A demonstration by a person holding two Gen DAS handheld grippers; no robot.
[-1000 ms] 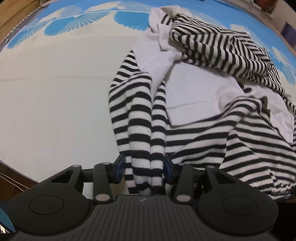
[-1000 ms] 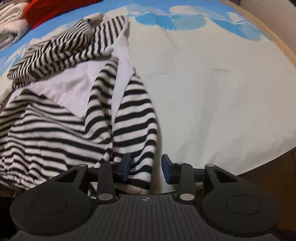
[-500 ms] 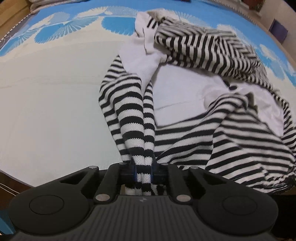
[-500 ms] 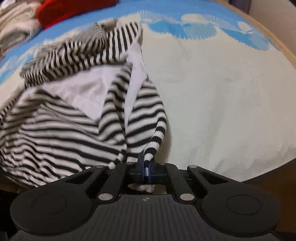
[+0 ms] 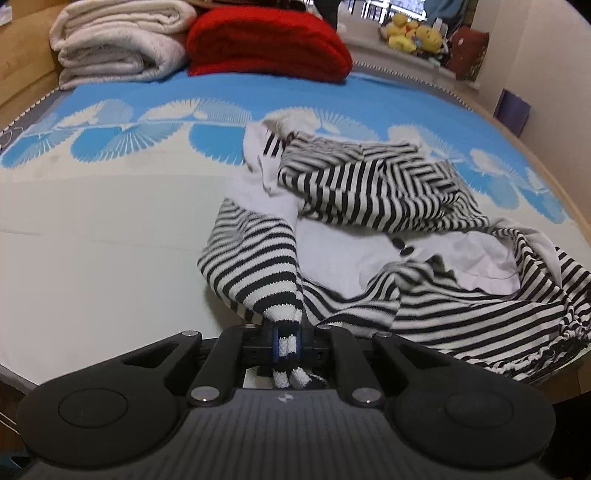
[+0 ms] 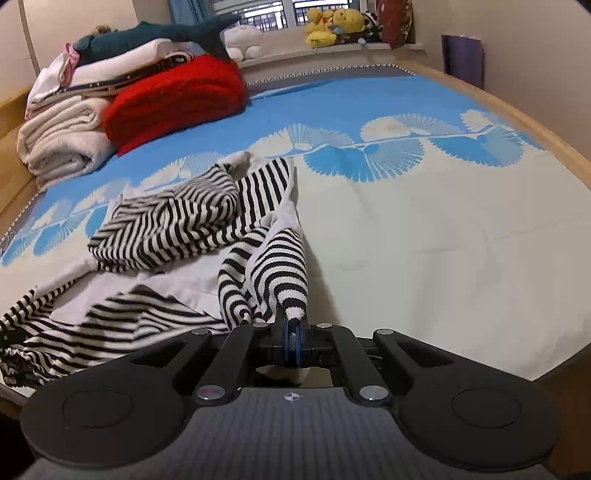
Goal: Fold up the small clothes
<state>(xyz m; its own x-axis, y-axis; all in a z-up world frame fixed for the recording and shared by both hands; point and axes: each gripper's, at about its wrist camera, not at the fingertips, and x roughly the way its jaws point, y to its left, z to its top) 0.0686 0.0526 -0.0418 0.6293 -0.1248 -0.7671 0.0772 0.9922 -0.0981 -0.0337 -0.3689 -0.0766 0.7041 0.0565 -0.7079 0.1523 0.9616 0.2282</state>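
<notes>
A black-and-white striped garment (image 5: 369, 192) with a white lining lies crumpled on the bed; it also shows in the right wrist view (image 6: 166, 225). My left gripper (image 5: 286, 341) is shut on a striped edge of it near the bed's front edge, lifting that part slightly. My right gripper (image 6: 291, 338) is shut on another striped edge of the same garment. The cloth bunches upward from both grips; the rest lies on the bedcover.
The bed (image 6: 443, 221) has a blue and white fan-pattern cover. At the far end are a folded red blanket (image 5: 266, 44), rolled cream towels (image 5: 118, 40) and stacked clothes (image 6: 110, 70). Plush toys (image 6: 332, 22) sit on the windowsill. A wooden bed frame (image 6: 524, 122) runs along the right.
Both grippers closed on the striped edges, then tilted up and lifted, so the far end of the bed came into view. The garment's held edges rose and bunched.
</notes>
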